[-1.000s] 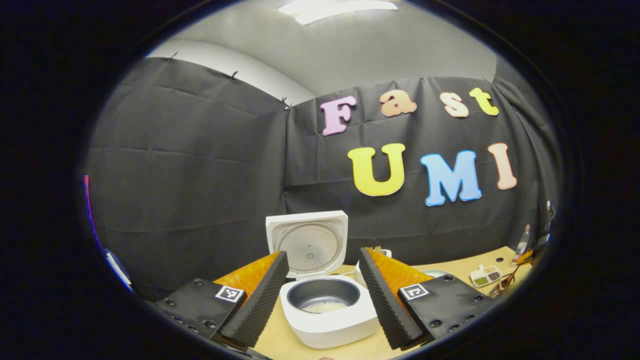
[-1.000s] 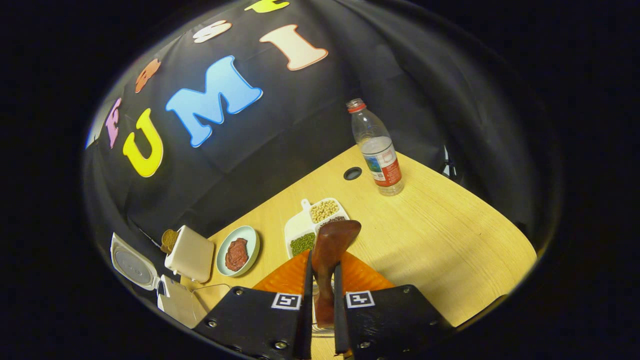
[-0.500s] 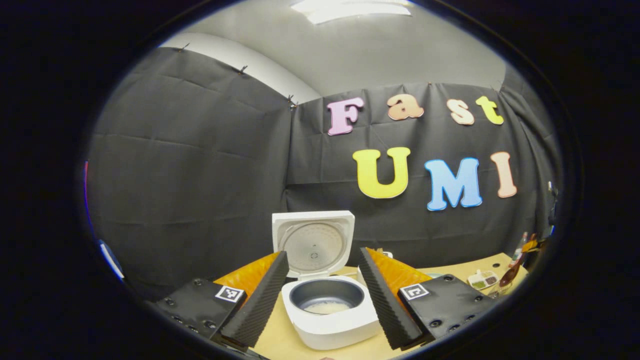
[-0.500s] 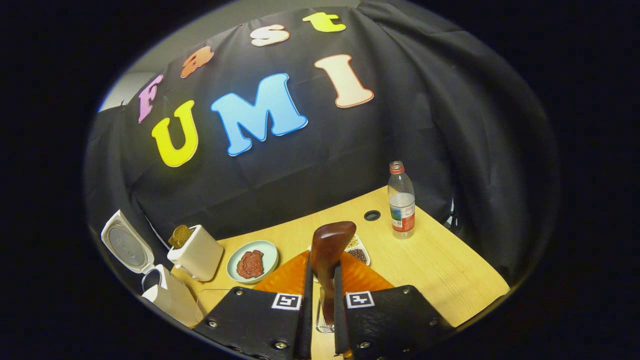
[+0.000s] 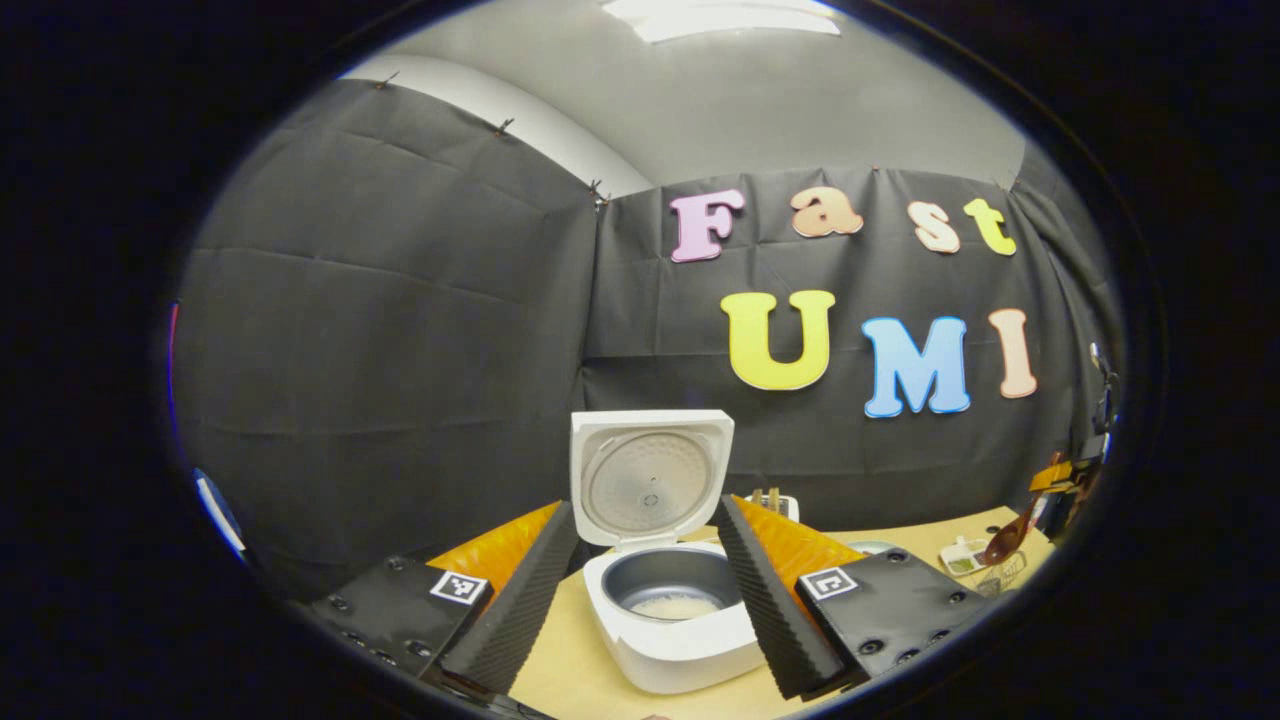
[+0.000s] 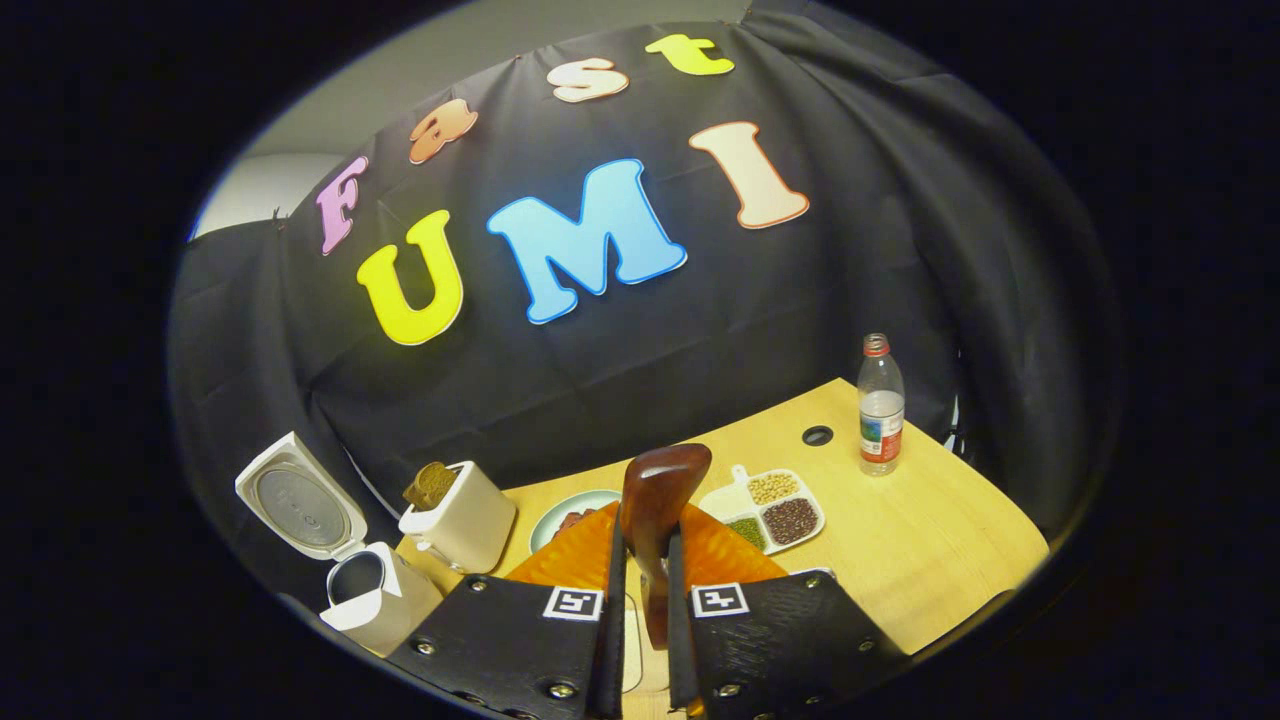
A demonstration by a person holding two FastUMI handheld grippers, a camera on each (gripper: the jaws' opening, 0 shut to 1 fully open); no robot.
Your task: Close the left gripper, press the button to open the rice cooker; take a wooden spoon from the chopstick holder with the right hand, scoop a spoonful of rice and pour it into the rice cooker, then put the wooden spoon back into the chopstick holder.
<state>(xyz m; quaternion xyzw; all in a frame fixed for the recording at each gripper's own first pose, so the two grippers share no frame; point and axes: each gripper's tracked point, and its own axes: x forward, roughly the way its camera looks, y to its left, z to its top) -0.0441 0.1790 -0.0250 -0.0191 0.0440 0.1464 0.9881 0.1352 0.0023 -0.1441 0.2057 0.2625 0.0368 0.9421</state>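
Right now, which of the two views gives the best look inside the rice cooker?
The left gripper view: the rice cooker sits close, lid up, so you look into the grey pot at the white rice on its bottom. In the right gripper view the cooker is far off at the left edge, seen from the side, its inside dark.

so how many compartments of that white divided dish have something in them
3 show filled in the white divided dish, right gripper view: pale beans at the back, green ones front left, dark ones front right. The wooden spoon may hide more.
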